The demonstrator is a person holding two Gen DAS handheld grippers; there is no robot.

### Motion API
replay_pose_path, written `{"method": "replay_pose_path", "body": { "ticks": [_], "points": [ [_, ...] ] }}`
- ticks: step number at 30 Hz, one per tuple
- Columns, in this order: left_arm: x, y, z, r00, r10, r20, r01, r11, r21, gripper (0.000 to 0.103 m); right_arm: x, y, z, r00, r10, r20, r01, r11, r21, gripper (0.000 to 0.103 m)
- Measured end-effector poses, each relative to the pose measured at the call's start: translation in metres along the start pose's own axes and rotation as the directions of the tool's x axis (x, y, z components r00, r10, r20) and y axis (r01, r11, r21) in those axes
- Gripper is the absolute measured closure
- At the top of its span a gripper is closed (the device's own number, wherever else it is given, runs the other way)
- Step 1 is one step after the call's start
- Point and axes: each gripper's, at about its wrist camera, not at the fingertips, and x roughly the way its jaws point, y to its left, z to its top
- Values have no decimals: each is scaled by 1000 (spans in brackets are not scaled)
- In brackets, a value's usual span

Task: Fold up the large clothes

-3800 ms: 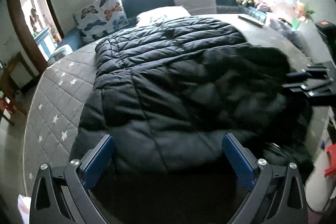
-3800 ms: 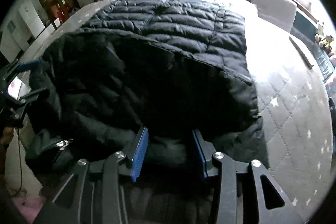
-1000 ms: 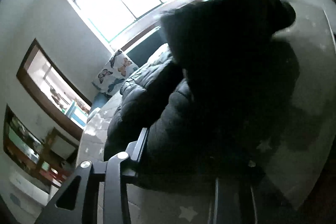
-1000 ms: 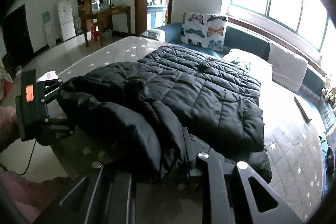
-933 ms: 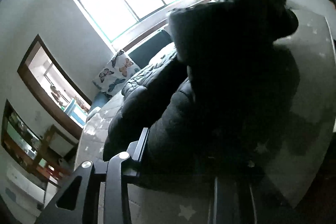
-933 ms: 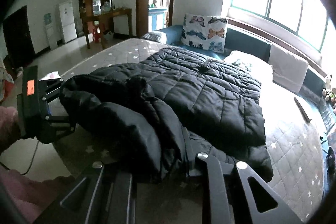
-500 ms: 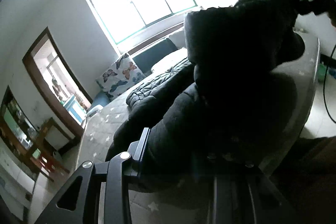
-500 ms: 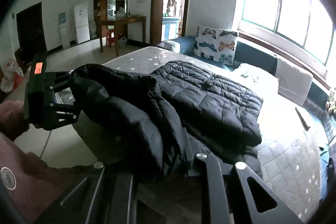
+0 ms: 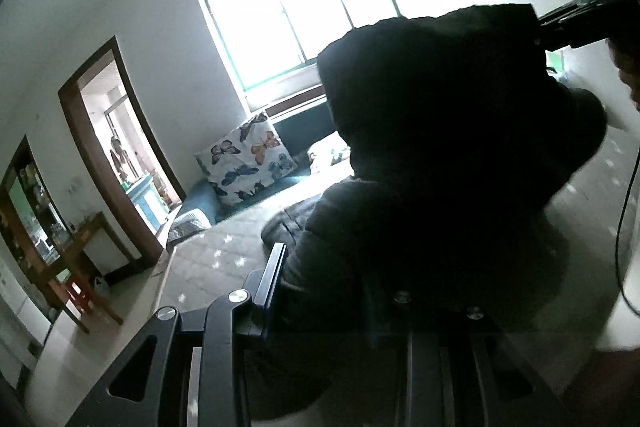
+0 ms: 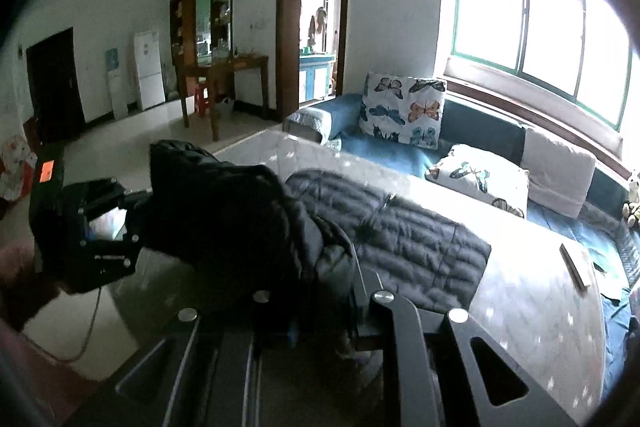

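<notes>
While both tongs (L point(image 9: 324, 291), R point(image 10: 320, 307)) clench the black jacket point(image 10: 248, 211), fabric hides their tips.

Star-patterned bed point(image 10: 532, 291) ahead of the right gripper point(image 10: 320, 291) — carries black quilted jacket point(image 10: 420, 239) and dark flat bar point(image 10: 575, 266).

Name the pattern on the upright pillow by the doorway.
Butterflies on white pillow; right wrist view shows it best.

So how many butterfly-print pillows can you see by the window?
2. An upright butterfly pillow leans on the blue sofa's back near the doorway; a second butterfly pillow lies flat further along the seat. The lifted black jacket may hide others.
</notes>
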Motion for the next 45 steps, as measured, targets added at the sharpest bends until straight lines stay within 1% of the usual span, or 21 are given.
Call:
{"method": "replay_pose_path", "body": {
  "ticks": [3,5,9,15,18,20,21,23,24,25,27,29,31,32,34,36,37,38,41,44,45],
  "points": [
    [27,12,29,1000,14,0,-14,1000,-6,68,26,-27,31,1000,-1,5,1,1000,19,84],
    [57,20,50,1000,25,-4,-25,1000,3,68,54,-47,52,1000,-24,4,24,999,21,84],
    [122,35,90,998,47,-40,-47,999,10,68,107,-86,77,999,-47,-23,48,996,75,84],
    [235,45,123,985,60,-163,-59,998,10,68,189,-144,89,995,-41,-92,58,979,195,84],
    [285,47,123,967,34,-254,-37,999,-7,63,223,-166,81,989,-7,-150,49,959,278,84],
    [319,52,118,953,20,-303,-28,999,-22,56,249,-180,67,981,17,-195,51,941,336,83],
    [331,53,115,946,22,-323,-33,999,-28,48,262,-185,58,976,24,-218,57,932,359,83],
    [355,53,108,933,30,-359,-47,998,-39,31,282,-192,42,965,28,-260,75,923,377,82],
    [362,54,102,925,41,-377,-62,997,-45,15,290,-195,41,961,23,-276,84,925,370,81],
    [378,60,96,917,43,-396,-74,995,-64,11,301,-197,30,952,7,-305,108,927,360,77],
    [404,70,86,906,-24,-423,-38,990,-139,11,316,-205,21,939,27,-342,113,917,382,76],
    [419,80,79,899,-61,-434,-28,980,-196,8,322,-214,14,937,65,-344,96,897,432,73],
    [435,94,66,892,-80,-444,-24,975,-223,6,327,-228,6,939,88,-333,94,865,493,66],
    [441,94,64,891,-88,-446,-21,972,-234,6,327,-233,3,939,101,-328,90,849,521,66],
    [476,104,57,889,-81,-451,-27,973,-229,5,329,-246,-8,942,143,-304,72,798,598,64],
    [488,100,54,893,-54,-447,-41,979,-200,3,332,-252,-7,946,148,-290,68,780,622,64],
    [494,97,53,896,-37,-443,-50,982,-185,1,331,-252,-7,947,139,-288,75,779,623,64],
    [504,96,52,893,-31,-449,-55,983,-176,0,327,-251,-5,949,121,-291,89,783,616,64],
    [516,91,52,890,-39,-455,-47,983,-176,0,320,-250,6,953,52,-297,138,802,581,64],
    [507,93,48,890,-54,-454,-41,980,-196,0,290,-241,25,958,-45,-282,188,842,505,64],
    [501,92,51,888,-57,-456,-39,979,-199,0,281,-237,30,960,-49,-275,183,855,485,61]
  ]
}}
